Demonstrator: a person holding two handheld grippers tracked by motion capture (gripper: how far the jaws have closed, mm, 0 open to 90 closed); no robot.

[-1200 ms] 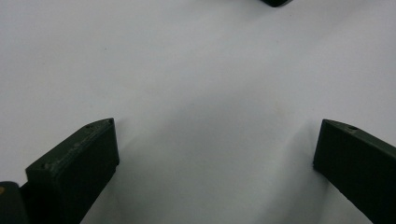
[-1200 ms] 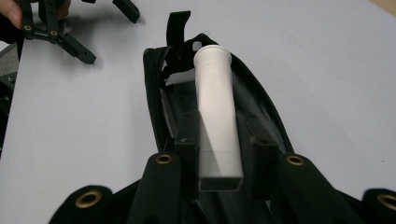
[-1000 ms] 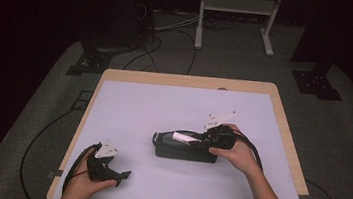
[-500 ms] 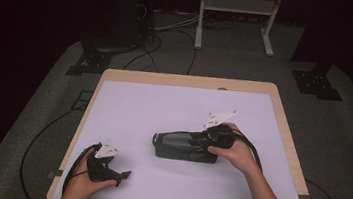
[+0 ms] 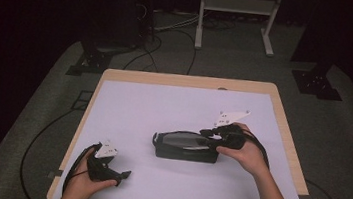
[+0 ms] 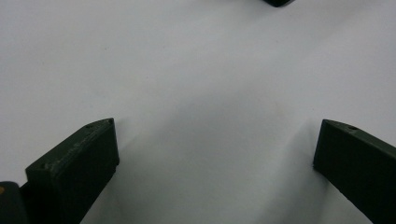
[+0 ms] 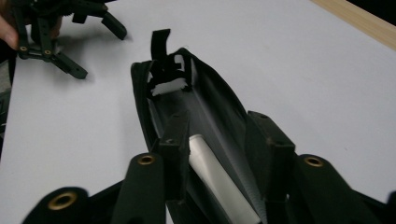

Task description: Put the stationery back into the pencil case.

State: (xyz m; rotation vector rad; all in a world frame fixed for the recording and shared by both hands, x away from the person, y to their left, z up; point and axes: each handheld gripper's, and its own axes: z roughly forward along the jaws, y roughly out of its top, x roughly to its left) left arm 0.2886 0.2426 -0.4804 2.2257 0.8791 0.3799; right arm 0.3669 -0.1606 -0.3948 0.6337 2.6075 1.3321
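A black pouch [image 5: 186, 146] is observed lying lengthwise a little right of centre in the high view, on the white table surface [image 5: 163, 108]. Its top is seen unzipped in the right gripper view, where a white cylindrical item [image 7: 219, 179] rests inside the open mouth.

The right gripper [image 5: 215, 136] is positioned at the pouch's right end in the high view. Its jaws have just been opening; in the right gripper view they stand apart at the pouch's mouth, with the white item lying between them. The white item is not seen to be pressed by either pad, so the grip is recorded as released.

The left gripper [image 5: 123, 175] is located at the lower left of the high view, held in the left hand [image 5: 85, 182] and well apart from the pouch. In the left gripper view its jaws are spread wide over bare table, with nothing between them.
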